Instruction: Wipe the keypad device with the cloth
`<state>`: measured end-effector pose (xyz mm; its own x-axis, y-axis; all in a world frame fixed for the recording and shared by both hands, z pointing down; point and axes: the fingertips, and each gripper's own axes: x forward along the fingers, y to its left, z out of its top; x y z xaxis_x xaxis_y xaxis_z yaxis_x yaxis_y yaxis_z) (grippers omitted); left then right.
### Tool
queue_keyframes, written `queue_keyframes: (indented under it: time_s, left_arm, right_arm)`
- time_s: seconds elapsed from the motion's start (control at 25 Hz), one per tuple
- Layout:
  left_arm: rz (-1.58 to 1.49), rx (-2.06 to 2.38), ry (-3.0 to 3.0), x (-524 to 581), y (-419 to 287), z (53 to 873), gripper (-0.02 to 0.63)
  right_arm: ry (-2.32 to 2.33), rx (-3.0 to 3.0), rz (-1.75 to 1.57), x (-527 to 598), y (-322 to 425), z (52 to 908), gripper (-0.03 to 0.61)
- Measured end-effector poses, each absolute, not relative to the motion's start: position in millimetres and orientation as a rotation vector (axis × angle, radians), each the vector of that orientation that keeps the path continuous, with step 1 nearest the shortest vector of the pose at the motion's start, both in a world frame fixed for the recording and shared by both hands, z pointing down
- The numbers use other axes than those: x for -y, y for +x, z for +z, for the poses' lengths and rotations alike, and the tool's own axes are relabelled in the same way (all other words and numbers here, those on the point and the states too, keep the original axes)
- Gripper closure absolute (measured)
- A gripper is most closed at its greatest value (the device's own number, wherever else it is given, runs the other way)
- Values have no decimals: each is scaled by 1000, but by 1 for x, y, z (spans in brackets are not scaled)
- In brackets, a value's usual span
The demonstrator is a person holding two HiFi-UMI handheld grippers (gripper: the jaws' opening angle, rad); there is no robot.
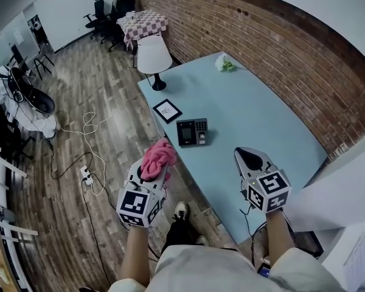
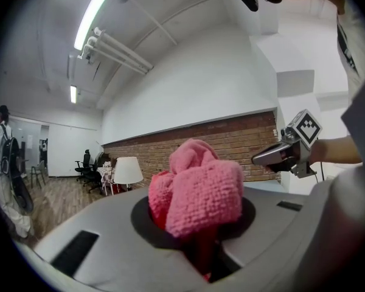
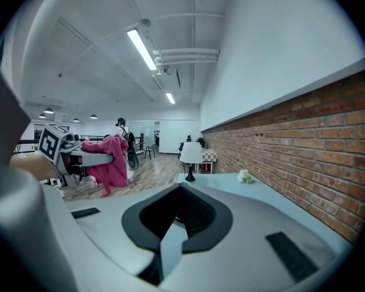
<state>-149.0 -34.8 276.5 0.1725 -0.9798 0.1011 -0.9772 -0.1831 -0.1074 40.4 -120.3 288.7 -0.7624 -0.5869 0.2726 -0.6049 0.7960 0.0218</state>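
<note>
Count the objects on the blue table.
4: lamp at the far left corner; white flower bunch at the far end; framed card near the left edge; keypad device beside it. The right gripper may hide more.

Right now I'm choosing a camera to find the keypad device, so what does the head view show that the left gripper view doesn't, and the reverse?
Only the head view shows the keypad device, a small frame near it, and the cables on the floor. Only the left gripper view shows the ceiling lights. Both show the pink cloth shut in the left tongs, the right gripper, the lamp and the brick wall.
</note>
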Motion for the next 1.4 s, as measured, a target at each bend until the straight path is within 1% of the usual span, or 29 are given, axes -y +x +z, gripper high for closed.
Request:
queue_keyframes:
  time_s: [0.36,0.68,1.04,1.2,1.4]
  left_arm:
    - [-239,-1917,-2473,113,-184,308,511]
    - [-239,-1879,-2557,191,-214,354,511]
    - [-185,-1753,-2683,258,-223,401,508]
    - [-211,-1695,-2723,281,-221,421,508]
    - [-286,-1591,-2807,300,-216,455,508]
  right_arm:
    - [935,2731,112,162,-2,301,566]
    - [977,2643,235,209,-28,361,565]
    - [1009,2569,351,247,-59,410,565]
    - [999,2536,338,256,-69,425,565]
    - [1027,2505,417,258,-76,444,565]
